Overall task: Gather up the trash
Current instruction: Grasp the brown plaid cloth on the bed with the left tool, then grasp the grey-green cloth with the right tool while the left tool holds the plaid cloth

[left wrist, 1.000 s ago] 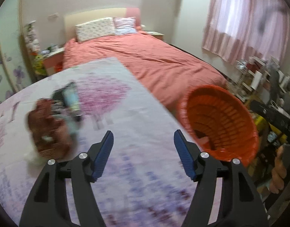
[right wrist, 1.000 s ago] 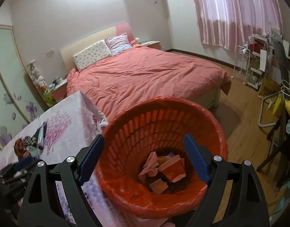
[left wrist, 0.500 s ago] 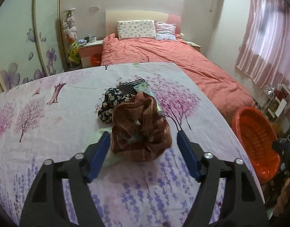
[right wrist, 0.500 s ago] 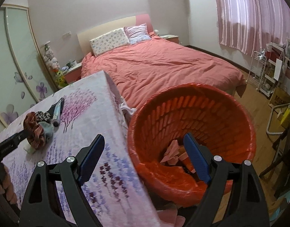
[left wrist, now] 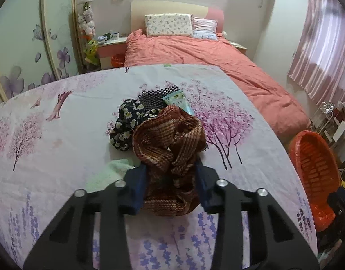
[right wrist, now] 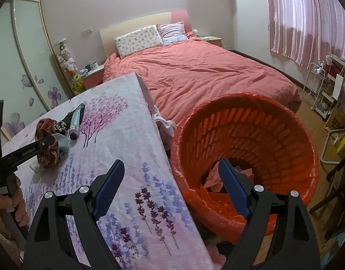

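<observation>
A brown striped scrunchie (left wrist: 170, 148) lies on the flowered table cloth (left wrist: 59, 135). My left gripper (left wrist: 171, 180) is shut on its near side, both blue pads pressed into the fabric. The scrunchie also shows in the right wrist view (right wrist: 46, 141), with the left gripper's finger across it. Behind it lie a black floral scrunchie (left wrist: 127, 123), a black dotted item (left wrist: 154, 95) and a pale blue tube (left wrist: 179, 100). My right gripper (right wrist: 170, 189) is open and empty above the table's edge, beside the orange trash basket (right wrist: 262, 135), which holds pink and orange paper scraps (right wrist: 215, 180).
A pale green crumpled piece (left wrist: 113, 171) lies left of the left gripper. The basket also shows in the left wrist view (left wrist: 314, 173), off the table's right side. A bed with a pink cover (right wrist: 206, 72) stands beyond the table. Shelves and clutter (right wrist: 325, 90) stand at right.
My left gripper swung from the basket side to the scrunchie pile, moved forward and closed on the brown scrunchie. My right gripper shifted left, so the basket now sits to its right.
</observation>
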The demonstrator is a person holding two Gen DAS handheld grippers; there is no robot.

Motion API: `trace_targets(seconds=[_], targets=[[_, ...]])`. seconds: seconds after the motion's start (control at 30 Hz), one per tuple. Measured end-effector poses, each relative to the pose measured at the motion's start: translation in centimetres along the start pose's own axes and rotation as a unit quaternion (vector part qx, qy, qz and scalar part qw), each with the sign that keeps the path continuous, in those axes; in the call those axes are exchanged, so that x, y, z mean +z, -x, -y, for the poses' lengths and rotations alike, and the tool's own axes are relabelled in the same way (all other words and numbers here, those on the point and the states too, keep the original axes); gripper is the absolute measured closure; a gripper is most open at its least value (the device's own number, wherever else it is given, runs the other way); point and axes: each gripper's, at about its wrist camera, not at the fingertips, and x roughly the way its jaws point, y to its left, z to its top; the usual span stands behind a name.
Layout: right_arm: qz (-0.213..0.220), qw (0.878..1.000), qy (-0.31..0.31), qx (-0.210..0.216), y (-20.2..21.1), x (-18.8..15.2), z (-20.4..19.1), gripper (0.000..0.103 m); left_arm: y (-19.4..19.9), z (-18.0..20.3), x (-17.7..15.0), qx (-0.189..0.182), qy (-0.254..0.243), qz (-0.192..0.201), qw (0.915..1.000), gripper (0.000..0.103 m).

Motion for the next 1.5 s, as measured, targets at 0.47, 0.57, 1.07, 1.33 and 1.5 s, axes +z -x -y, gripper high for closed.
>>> trace_targets(seconds=[0.47, 0.57, 1.07, 1.33, 1.5], targets=[[-0.011, 0.998, 0.048, 0.035, -0.8, -0.1, -7.2, 0.018, 6.7, -6.8, -0.8, 0.004, 0.03, 0.054, 0.9981, 0.073], [-0.018, 0.997, 0.065, 0.048, -1.5, -0.3, -9.6, 0.018, 7.6, -9.0, -1.5, 0.025, 0.03, 0.059, 0.9975, 0.073], [-0.011, 0.987, 0.124, 0.106, -5.1, 1.3, -19.0, 0.036, 8.0, -18.2, -3.5, 0.057, 0.087, 0.051, 0.9933, 0.072], [-0.022, 0.985, 0.146, 0.086, -7.3, 0.9, -21.2, 0.042, 7.2, -19.2, -3.9, 0.053, 0.093, 0.043, 0.9933, 0.072], [-0.03, 0.986, 0.142, 0.078, -7.8, 0.6, -20.6, 0.049, 6.8, -18.9, -3.8, 0.049, 0.091, 0.04, 0.9938, 0.072]])
